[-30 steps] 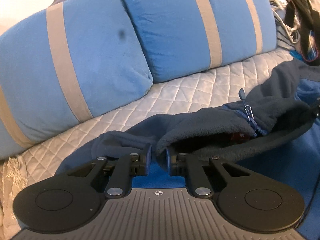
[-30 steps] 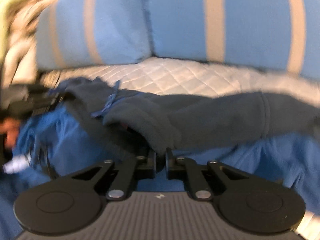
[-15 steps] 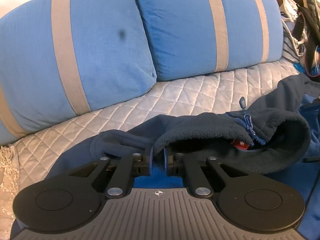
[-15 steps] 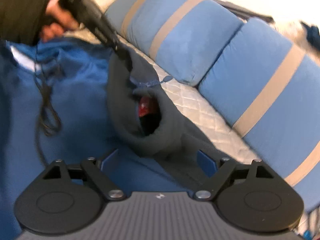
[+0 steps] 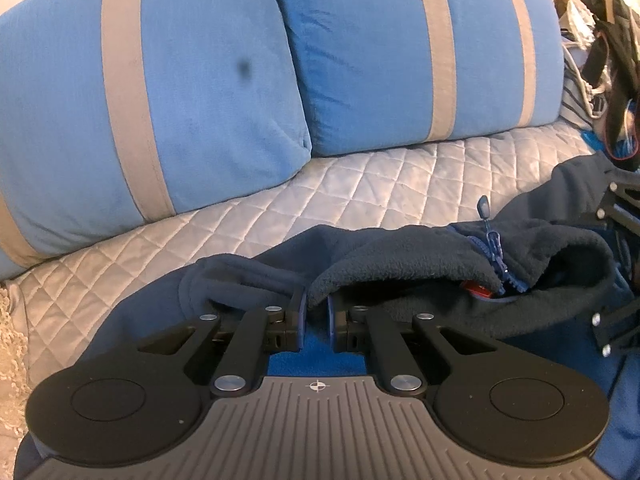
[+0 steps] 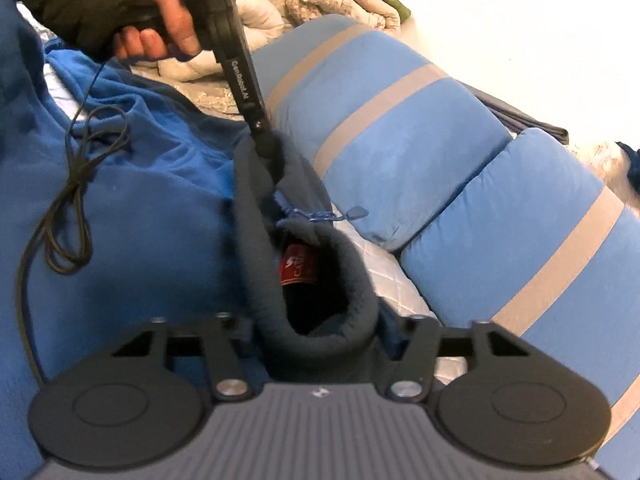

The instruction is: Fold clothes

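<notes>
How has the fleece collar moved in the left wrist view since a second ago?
Hardly. The fleece collar sits near the same spot below the blue cushions.

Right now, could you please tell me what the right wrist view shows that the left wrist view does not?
Only the right wrist view shows the person's hand gripping the left gripper's handle, a looped black cord, and the red label's printed face inside the collar.

Only the left wrist view shows the left gripper shut on the dark navy fleece jacket.

Both show the jacket, its blue zipper pull, the blue cushions with grey stripes and the quilted white cover. The right gripper's jaws are closing around the collar.
</notes>
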The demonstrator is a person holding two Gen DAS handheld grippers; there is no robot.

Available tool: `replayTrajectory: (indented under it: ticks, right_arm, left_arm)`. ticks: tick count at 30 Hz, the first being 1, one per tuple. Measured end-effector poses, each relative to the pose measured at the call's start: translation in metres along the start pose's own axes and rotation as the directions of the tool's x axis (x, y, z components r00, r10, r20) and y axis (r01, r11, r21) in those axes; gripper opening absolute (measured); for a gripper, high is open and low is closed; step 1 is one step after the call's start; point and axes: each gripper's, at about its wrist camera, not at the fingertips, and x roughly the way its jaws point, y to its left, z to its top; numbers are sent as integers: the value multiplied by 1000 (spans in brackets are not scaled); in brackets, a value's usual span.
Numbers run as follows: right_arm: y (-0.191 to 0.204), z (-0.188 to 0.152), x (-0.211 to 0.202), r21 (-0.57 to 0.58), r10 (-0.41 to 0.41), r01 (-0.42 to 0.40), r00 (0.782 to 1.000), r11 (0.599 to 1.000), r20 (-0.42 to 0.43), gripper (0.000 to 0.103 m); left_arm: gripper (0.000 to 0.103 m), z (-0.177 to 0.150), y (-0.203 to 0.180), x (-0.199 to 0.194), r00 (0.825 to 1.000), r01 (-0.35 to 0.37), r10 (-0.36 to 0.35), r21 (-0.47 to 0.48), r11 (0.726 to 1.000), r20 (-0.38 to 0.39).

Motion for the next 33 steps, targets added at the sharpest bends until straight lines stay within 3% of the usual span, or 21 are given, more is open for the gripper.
replayTrajectory:
  ticks: [2,8,11,14,16,18,25,30,33]
  right_arm:
    - [-7,3,-3,36,12,-12,1000,999,-2,33]
    - [-17,20,-12,68,17,-16,999,998,-28,24]
    - [-23,28,-17,79,6,-3,999,997,-41,22]
    - [-36,33,-22,134,-5,10,999,991,-39,22]
    - [-44,35,-24,165,-7,13,999,986,-36,22]
    - [-51,37,-25,189,-6,12,999,982,-32,22]
    - [-72,40,-27,231,48,-41,999,972,-25,21]
    - [-80,43,-33,224,78,-73,997,972,-16,21]
    - [-84,43,-37,228,104,-97,994,969,-18,21]
  left_arm:
    - [11,0,0,0,1000,4,-4,2,1000,1]
    - [16,-2,0,-13,999,25,-26,6,1000,44]
    - [26,-4,0,-25,994,59,-61,30,998,90]
    - [49,-7,1,-38,988,70,-76,48,996,131]
    - [73,-8,4,-48,982,76,-83,48,996,168]
    - [80,-11,5,-57,970,103,-116,70,992,213]
    - [80,-22,-7,-42,955,131,-192,260,957,225]
    - [80,-24,-20,-23,922,107,-234,379,919,308]
    - [80,-21,-20,-16,902,138,-282,400,906,328]
